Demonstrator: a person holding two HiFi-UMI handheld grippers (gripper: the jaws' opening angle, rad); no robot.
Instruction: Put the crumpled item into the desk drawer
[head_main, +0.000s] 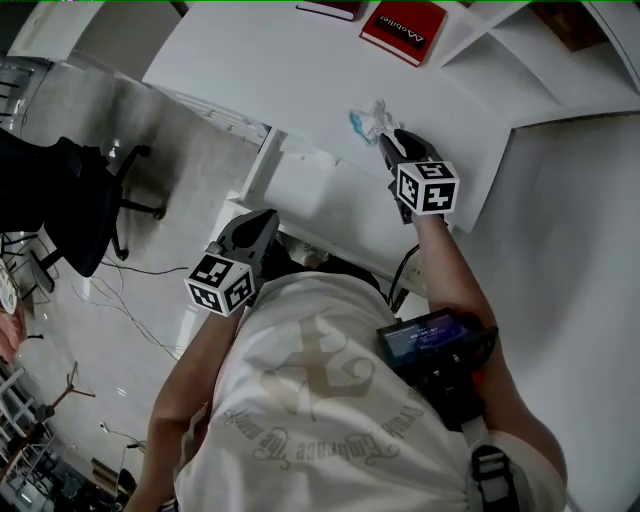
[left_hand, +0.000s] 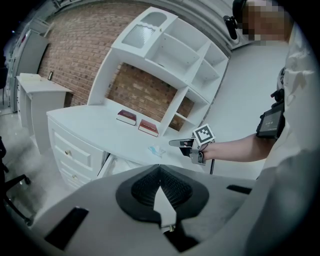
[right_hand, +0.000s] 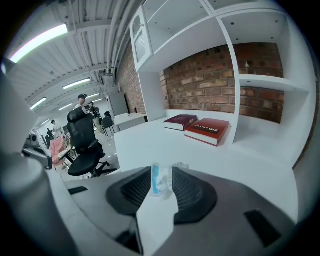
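Right arm: extended forward from the body, bare forearm raised over the front edge of the white table (head_main: 300, 70). The right gripper (head_main: 388, 142) points away from the person across the tabletop, marker cube uppermost.

Right fingers (right_hand: 131, 186): apart, not pressing on anything. The crumpled white-and-blue paper item (right_hand: 161, 180) lies on the table near its front edge. In the right gripper view it sits in the gap at the tips of the fingers. In the head view it lies just beyond the tips, and contact cannot be confirmed.

Left arm: bent and held low, close to the body. The left gripper (head_main: 266, 218) hangs beside the front of the open white desk drawer (head_main: 320, 200), aimed toward the table. Its fingers (left_hand: 145, 187) are closed together with nothing between them.

The crumpled item is on the tabletop, above and behind the open drawer, well apart from the left gripper. A flat red hardcover book (right_hand: 206, 131) and a darker red book (right_hand: 180, 121) lie farther back on the table.
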